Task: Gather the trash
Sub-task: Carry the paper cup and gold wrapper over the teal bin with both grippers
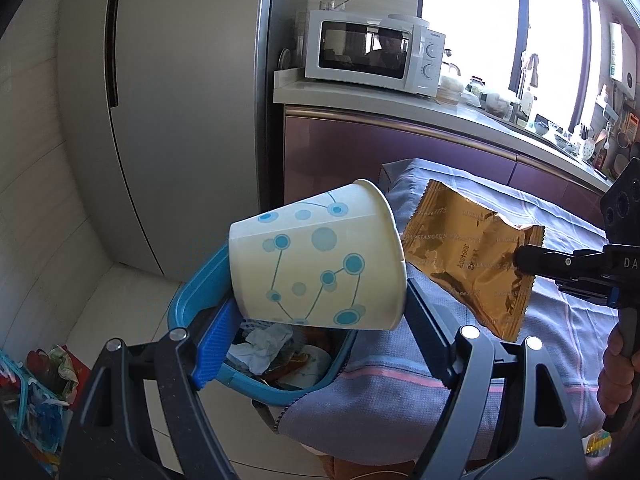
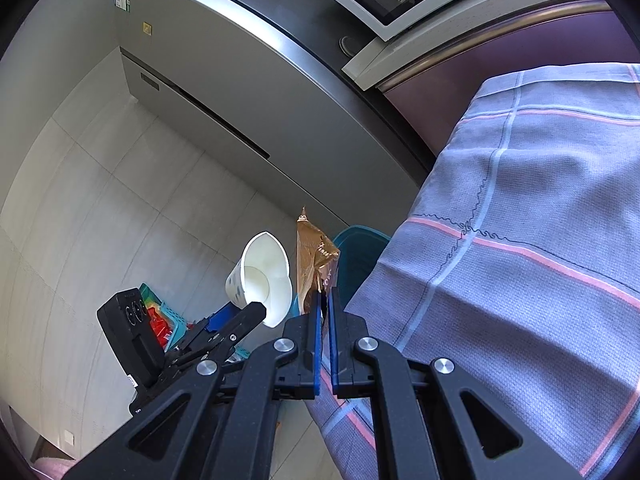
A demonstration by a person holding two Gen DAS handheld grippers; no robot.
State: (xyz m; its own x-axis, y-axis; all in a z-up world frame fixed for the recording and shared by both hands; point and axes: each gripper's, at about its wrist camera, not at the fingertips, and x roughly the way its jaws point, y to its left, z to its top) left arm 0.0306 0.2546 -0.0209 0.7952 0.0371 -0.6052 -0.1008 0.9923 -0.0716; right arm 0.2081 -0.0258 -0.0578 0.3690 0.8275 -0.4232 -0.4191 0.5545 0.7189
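left wrist view: the left gripper [image 1: 320, 304] is clasping a paper cup [image 1: 316, 256], a smooth cream cone printed with blue dots and thin linking lines. the cup is lying on its side between the spread fingers, base against the ribbed blue pad [image 1: 214, 346] on one side, rolled rim against the dark finger [image 1: 426, 320] on the other. it is hanging above a blue plastic bin [image 1: 188, 300] that is already holding crumpled white paper and food scraps. the right gripper [image 1: 520, 260] is reaching in level from the right edge, a hand [image 1: 614, 364] wrapping its handle, and its tightly closed tips are pinching the serrated edge of a creased, glossy gold foil wrapper [image 1: 472, 256]. the wrapper is hanging free over the edge of a table draped in a woven grey-purple cloth [image 1: 560, 320] with pink and pale blue stripes.

right wrist view: the right gripper [image 2: 326, 294] is pointing down and forward, its blue-edged fingers pressing flat on the wrapper [image 2: 314, 264], which is standing up from the tips. the cup [image 2: 266, 276], its open mouth facing the camera, is sitting just beside the wrapper, and the bin [image 2: 360, 256] is showing just behind it.
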